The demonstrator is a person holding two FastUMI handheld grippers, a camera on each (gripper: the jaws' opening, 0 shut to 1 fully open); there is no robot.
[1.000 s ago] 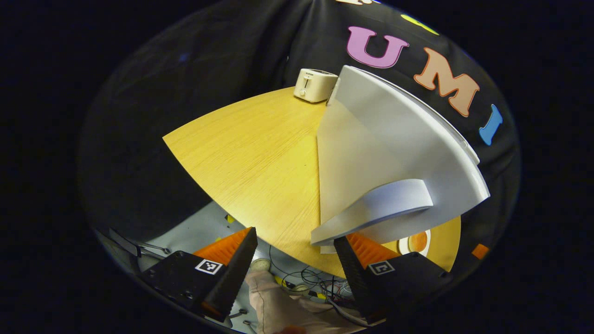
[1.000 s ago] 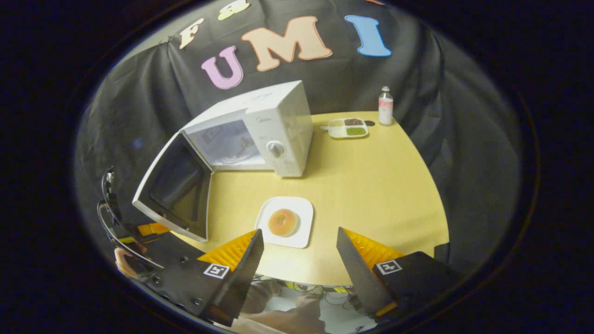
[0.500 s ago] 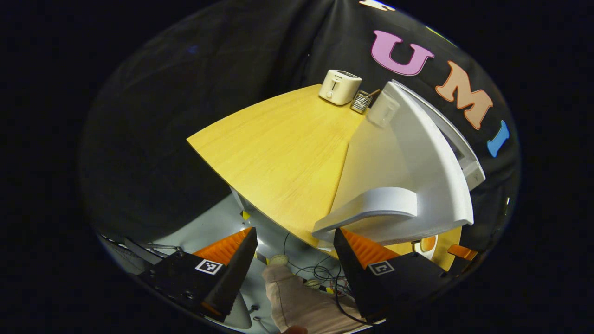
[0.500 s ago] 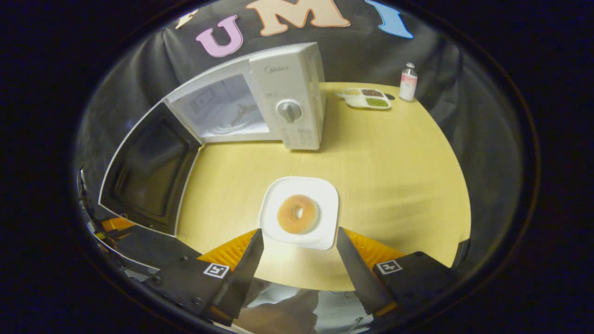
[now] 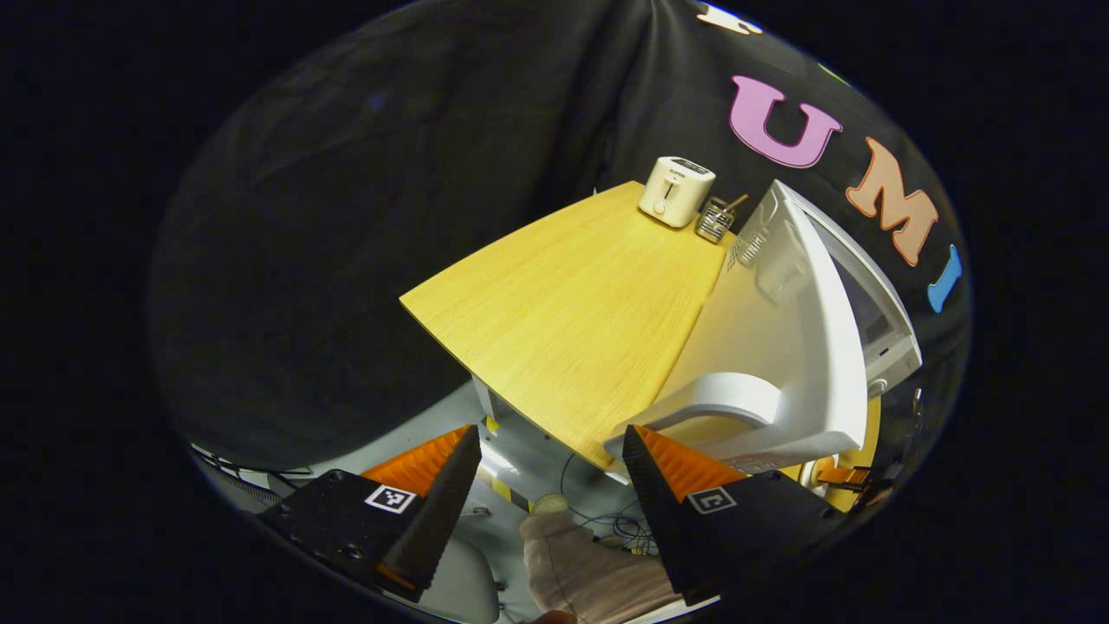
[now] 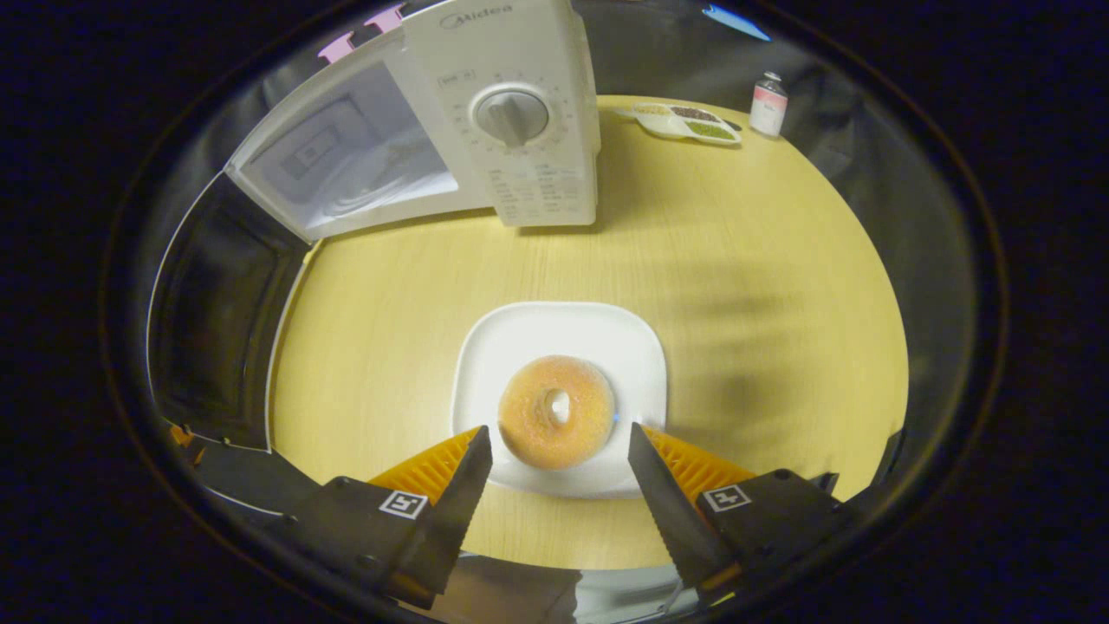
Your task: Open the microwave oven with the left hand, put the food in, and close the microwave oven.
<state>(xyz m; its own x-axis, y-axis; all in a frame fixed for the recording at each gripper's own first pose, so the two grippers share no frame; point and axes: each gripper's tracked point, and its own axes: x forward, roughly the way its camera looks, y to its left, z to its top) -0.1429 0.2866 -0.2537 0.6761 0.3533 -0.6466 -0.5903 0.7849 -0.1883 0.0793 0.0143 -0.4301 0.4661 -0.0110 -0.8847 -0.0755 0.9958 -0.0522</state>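
Closer now, the right tool [image 6: 560, 451] hovers wide open and empty over the doughnut [image 6: 556, 411] on its plate [image 6: 485, 347]. Microwave door [image 6: 212, 338] stands open; left tool [image 5: 551, 451], open, apparently released it. Next: grasp the plate's near rim.

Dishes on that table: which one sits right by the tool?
The white square plate holding the doughnut, just ahead of the right tool; the divided tray lies far back.

Staged kitchen booth: microwave [image 6: 485, 113], toaster [image 5: 676, 191], black cloth wall [image 5: 390, 173].
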